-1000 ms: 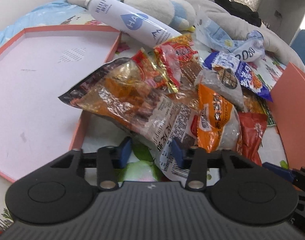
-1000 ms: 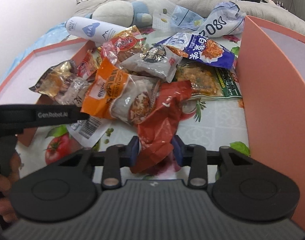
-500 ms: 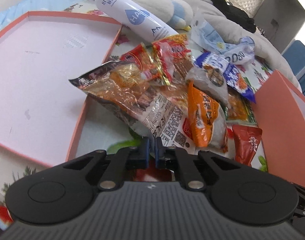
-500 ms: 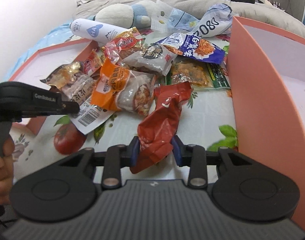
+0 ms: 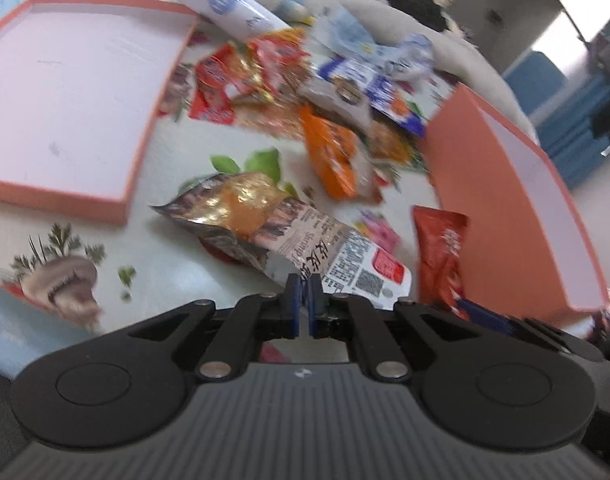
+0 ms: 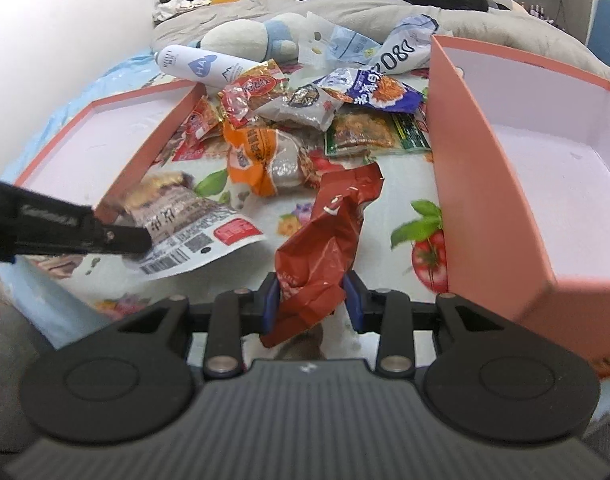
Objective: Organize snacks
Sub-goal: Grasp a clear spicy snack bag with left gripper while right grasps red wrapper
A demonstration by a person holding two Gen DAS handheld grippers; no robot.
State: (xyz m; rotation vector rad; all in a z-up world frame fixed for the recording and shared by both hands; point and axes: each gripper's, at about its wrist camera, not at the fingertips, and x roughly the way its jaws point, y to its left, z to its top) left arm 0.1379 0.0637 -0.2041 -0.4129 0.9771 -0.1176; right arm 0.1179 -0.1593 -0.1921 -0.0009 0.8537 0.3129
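Observation:
My left gripper (image 5: 301, 286) is shut on the white end of a long brown and gold shrimp snack bag (image 5: 265, 224) and holds it off the pile; the bag also shows in the right wrist view (image 6: 185, 216). My right gripper (image 6: 311, 298) is shut on the lower end of a crumpled red snack bag (image 6: 329, 232), seen too in the left wrist view (image 5: 441, 248). Several more snack packets (image 6: 289, 120) lie heaped between a shallow pink tray (image 5: 65, 92) on the left and a deeper pink box (image 6: 545, 168) on the right.
A white spray can (image 6: 197, 64), a plush toy (image 6: 245, 40) and grey bedding (image 6: 365, 8) lie behind the pile. The floral cloth (image 6: 401, 216) covers the surface. The left gripper's arm (image 6: 65, 228) crosses the right wrist view at left.
My left gripper shut on the shrimp bag and pulled it back off the pile, near the tray's front corner. My right gripper has drawn the red bag back, clear of the heap.

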